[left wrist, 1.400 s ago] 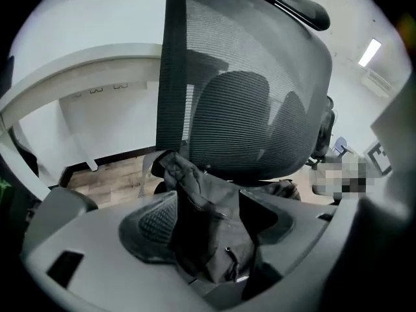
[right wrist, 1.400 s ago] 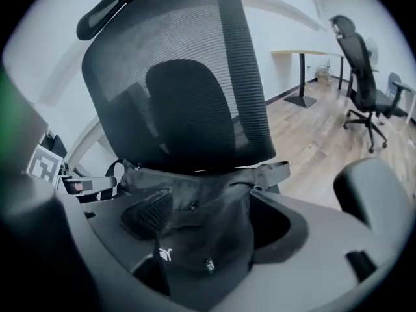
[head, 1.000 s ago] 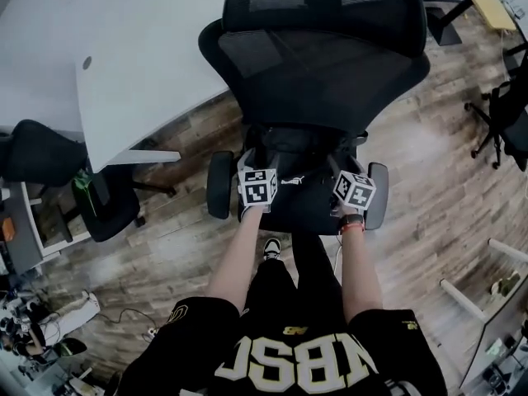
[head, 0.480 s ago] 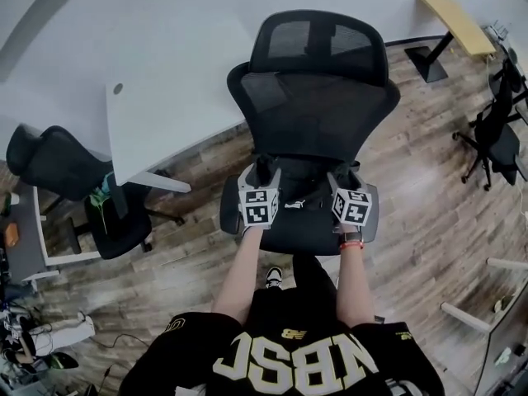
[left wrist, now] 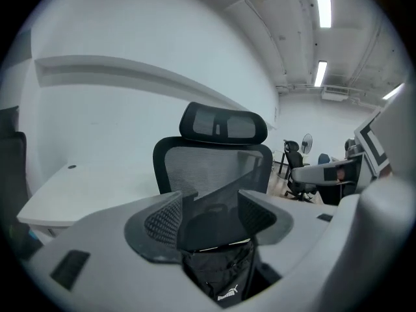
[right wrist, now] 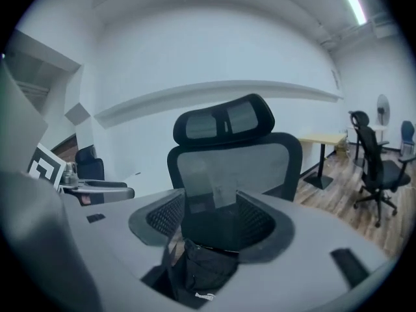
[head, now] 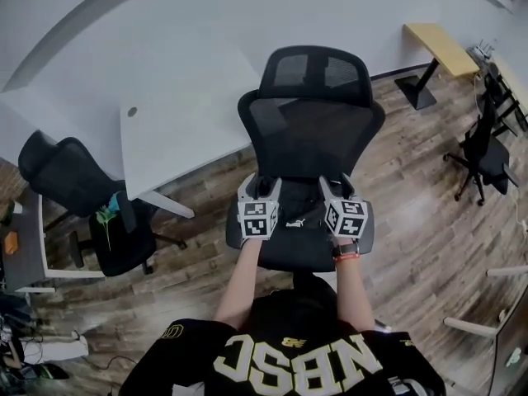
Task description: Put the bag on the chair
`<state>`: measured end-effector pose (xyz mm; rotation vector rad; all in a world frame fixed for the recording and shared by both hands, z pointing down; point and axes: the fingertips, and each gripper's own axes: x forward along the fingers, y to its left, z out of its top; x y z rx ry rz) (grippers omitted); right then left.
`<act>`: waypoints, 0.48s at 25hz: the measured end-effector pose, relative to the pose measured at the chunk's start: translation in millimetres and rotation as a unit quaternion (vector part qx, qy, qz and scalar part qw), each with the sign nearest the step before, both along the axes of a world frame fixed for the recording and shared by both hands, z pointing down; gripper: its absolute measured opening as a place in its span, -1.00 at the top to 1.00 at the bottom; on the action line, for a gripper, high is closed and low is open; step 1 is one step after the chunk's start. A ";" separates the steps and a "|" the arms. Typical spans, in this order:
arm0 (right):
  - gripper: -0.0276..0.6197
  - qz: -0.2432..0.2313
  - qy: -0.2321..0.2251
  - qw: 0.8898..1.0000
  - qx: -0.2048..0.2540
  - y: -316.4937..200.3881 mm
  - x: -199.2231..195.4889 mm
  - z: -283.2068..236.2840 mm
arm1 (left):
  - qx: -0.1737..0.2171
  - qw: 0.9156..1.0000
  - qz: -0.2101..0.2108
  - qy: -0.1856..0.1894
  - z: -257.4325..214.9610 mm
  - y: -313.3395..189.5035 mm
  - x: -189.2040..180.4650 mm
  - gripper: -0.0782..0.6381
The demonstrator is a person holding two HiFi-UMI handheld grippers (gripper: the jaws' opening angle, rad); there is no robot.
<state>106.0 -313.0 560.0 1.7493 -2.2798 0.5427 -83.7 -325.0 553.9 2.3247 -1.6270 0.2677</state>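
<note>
A black mesh office chair (head: pixel 313 130) stands in front of me, its seat (head: pixel 297 252) just below my hands. The black bag (head: pixel 295 209), with a small white logo, hangs over the seat between both grippers. My left gripper (head: pixel 262 186) is shut on the bag's left upper part. In the left gripper view a dark band spans the left gripper (left wrist: pixel 209 216) and the bag (left wrist: pixel 218 272) sags below it. My right gripper (head: pixel 334 186) is on the bag's right side. Its jaws are closing, and the bag (right wrist: pixel 198 268) sits between the pads of the right gripper (right wrist: pixel 211 220).
A white desk (head: pixel 177 130) stands left of the chair, with another black chair (head: pixel 74 172) beside it. A wooden-topped table (head: pixel 433 35) and a further black chair (head: pixel 483 151) stand at the right. The floor is wood planks.
The head view has pulled back, so the chair looks smaller and its whole backrest shows. Both grippers stay over the seat with the bag between them.
</note>
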 end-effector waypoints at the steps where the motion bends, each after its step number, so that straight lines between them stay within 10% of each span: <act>1: 0.15 -0.001 0.003 1.000 0.012 0.3 -1.5 -11.7 | 0.003 1.000 0.000 0.005 -8.0 1.9 -0.9 -0.03; 12: 0.50 -0.019 0.016 0.995 0.093 18.4 -11.3 -92.2 | 0.105 0.994 -0.013 0.010 -99.2 34.0 -15.3 0.38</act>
